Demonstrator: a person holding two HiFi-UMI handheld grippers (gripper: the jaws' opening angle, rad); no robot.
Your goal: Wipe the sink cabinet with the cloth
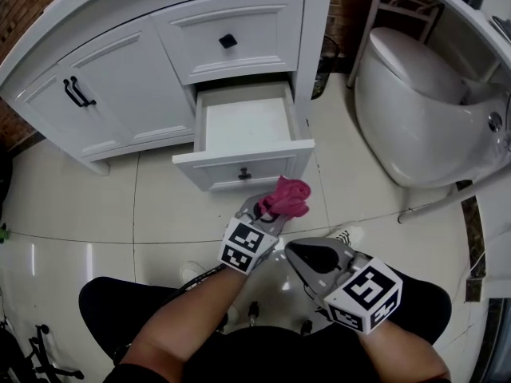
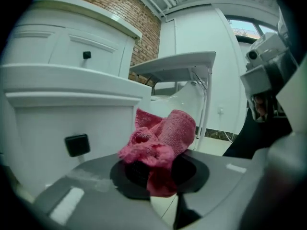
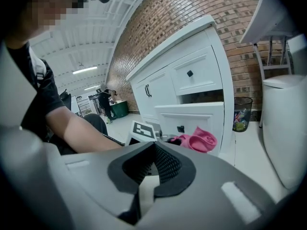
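Observation:
The white sink cabinet (image 1: 128, 62) stands at the top left, its lower right drawer (image 1: 243, 126) pulled out. My left gripper (image 1: 267, 207) is shut on a crumpled pink cloth (image 1: 286, 198), just in front of the drawer's front panel (image 1: 231, 172) and below its right corner. In the left gripper view the cloth (image 2: 160, 138) bulges from the jaws beside the drawer front (image 2: 57, 123) and its black knob (image 2: 76, 145). My right gripper (image 1: 297, 254) hovers shut and empty, nearer me. The right gripper view shows its pads (image 3: 165, 166) together, with the cloth (image 3: 199, 140) ahead.
A white toilet (image 1: 415, 110) stands at the right, with a white stand (image 1: 399, 6) behind it. A small waste bin (image 1: 323, 66) sits between cabinet and toilet. Tiled floor (image 1: 88, 206) spreads below the cabinet. My legs and white shoe (image 1: 345, 234) are at the bottom.

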